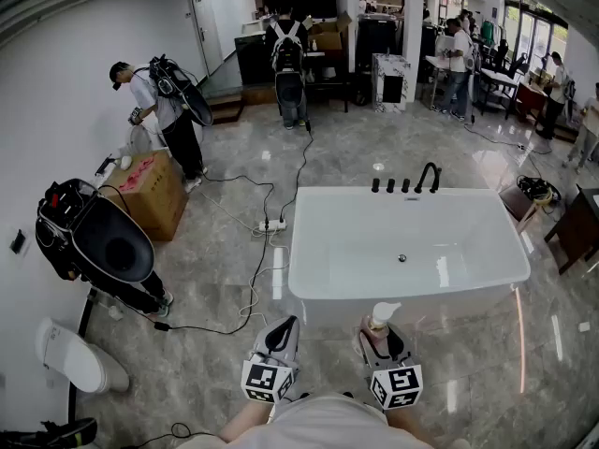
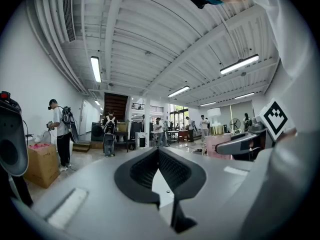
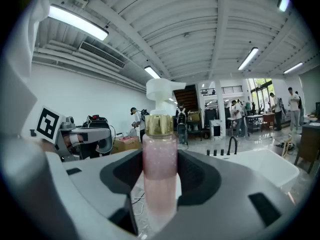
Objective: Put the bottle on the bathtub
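1. The right gripper (image 1: 379, 333) is clamping its two jaws on a clear plastic bottle of pink liquid (image 3: 160, 170) with a gold collar and a white pump head; the jaws are pressing on the bottle's body from both sides, below the collar
2. The bottle is standing upright in that grip, its pump head pointing up, and in the head view it is hanging over the glossy grey marble floor (image 1: 234, 157), just in front of the near wall of the white rectangular bathtub (image 1: 301, 251); it is not resting on the tub
3. The left gripper (image 2: 159, 152) is holding nothing: its jaw tips are meeting, with only a narrow wedge of gap behind them
4. In the head view the left gripper is sitting just beside the right one, to its left, both low in the frame and close to the person's body
5. The bathtub is lying straight ahead of the grippers, with a black curved tap (image 1: 428, 177) and three black knobs standing on its far rim
6. A white power strip (image 1: 272, 224) with black cables is lying on the floor left of the tub
7. A brown cardboard box (image 1: 154, 196) is sitting further left, near the white wall, and a person in a white shirt (image 1: 154, 101) is standing just behind it
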Demonstrator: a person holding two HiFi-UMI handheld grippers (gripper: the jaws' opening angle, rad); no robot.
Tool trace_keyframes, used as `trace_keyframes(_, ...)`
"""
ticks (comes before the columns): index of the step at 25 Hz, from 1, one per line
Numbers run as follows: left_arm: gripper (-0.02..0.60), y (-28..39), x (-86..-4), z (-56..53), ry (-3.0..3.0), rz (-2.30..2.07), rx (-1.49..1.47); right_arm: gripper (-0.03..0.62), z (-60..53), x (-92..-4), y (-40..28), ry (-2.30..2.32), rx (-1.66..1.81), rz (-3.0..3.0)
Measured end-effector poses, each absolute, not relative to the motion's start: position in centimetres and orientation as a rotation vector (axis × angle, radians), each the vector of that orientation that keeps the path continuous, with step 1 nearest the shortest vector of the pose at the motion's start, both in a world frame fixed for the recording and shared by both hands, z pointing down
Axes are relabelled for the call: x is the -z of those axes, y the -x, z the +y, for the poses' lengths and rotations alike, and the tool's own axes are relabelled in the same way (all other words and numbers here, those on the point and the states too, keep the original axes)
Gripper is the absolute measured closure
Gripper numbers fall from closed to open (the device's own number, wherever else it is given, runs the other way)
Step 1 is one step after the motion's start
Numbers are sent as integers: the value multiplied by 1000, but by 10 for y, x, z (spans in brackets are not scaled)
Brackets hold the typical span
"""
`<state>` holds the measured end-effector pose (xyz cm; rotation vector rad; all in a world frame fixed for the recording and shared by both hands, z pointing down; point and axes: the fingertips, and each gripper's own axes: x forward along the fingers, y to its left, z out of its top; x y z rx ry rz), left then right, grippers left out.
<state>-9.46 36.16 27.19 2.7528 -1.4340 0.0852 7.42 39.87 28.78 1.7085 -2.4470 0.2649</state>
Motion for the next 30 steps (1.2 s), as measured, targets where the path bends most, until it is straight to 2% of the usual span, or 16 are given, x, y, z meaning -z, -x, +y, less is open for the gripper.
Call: trace_keyframes(30,572,120,-289,358,-2742,-1409,-98,385,396,-301,-55,-1714,-321,-2402)
